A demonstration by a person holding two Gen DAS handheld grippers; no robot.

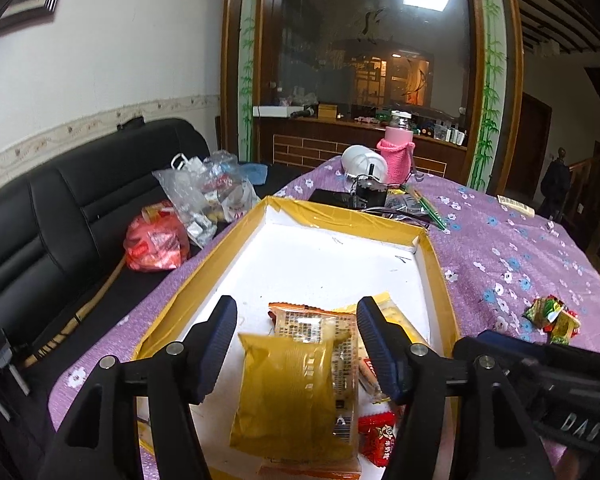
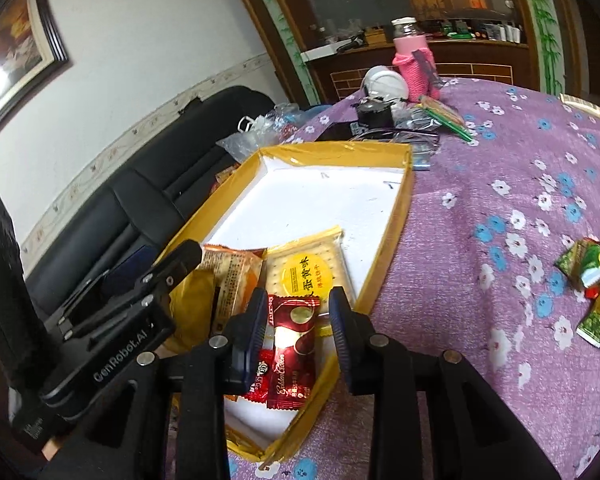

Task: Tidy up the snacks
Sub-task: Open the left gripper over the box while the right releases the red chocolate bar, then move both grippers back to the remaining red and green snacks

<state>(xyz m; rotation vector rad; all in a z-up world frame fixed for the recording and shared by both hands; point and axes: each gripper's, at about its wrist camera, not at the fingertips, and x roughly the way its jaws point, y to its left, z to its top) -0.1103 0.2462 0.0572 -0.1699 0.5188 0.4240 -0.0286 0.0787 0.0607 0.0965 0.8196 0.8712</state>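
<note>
- The snacks are collected in the yellow-edged box [image 1: 342, 258] on the worktop [image 1: 512, 248], probably so that loose packets come together in one place.
- The left gripper [image 1: 296, 346] hangs over the near end of the box with its jaws wide apart; it holds nothing. Below it lies the mustard-yellow packet [image 1: 288, 392], on top of an orange packet [image 1: 300, 322].
- The right gripper [image 2: 298, 334] is also spread open and empty, above the dark red packet [image 2: 294, 354] at the near corner of the box. I judge this packet already rests in the box, not between the fingers.
- The right wrist view shows what the other mostly hides: the cracker packet [image 2: 306, 268] with its round yellow label, and the body of the left gripper beside it.
- Both views show the green candies [image 2: 592, 280] on the purple cloth, well apart from the box; in my judgement these wait to be moved.
- Only the left wrist view shows clearly the plastic bags [image 1: 180, 216] on the black sofa [image 1: 52, 220].
</note>
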